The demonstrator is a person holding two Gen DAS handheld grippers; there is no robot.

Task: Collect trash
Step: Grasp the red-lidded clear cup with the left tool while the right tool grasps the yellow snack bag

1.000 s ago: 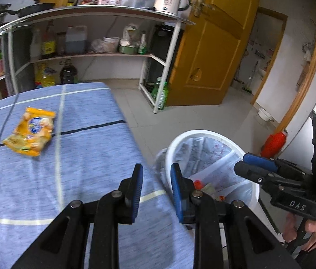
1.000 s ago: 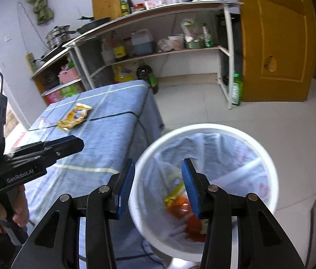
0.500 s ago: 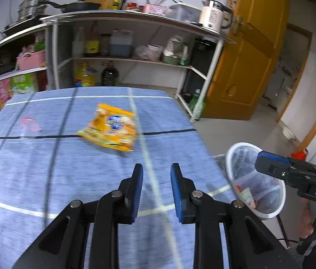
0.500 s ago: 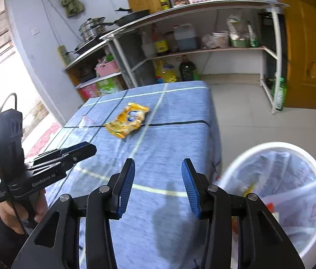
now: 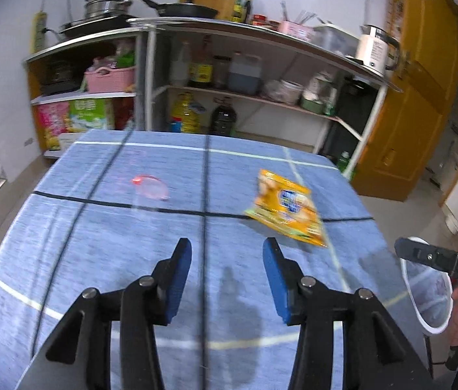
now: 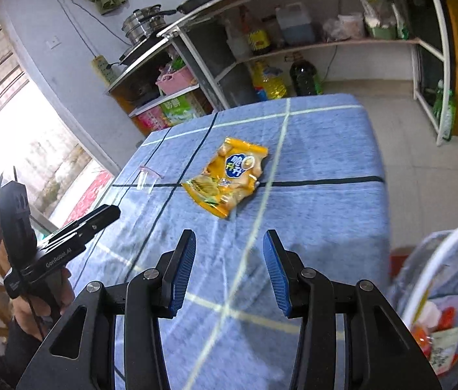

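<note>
The clear plastic piece (image 5: 147,188) at 10 o'clock on the table is smeared by blur, its shape unreadable, the trash bin (image 6: 437,279) is cut off at 4 o'clock, and its wrappers (image 6: 437,344) are unidentifiable.

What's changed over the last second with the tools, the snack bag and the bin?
Both tools swung away from the trash bin to face the table. The left tool opened from nearly closed to wide; the right tool also spread a little, still empty. Nothing was grasped or released. The yellow snack bag and clear plastic scrap lie where they were; the bin's contents look unchanged.
</note>
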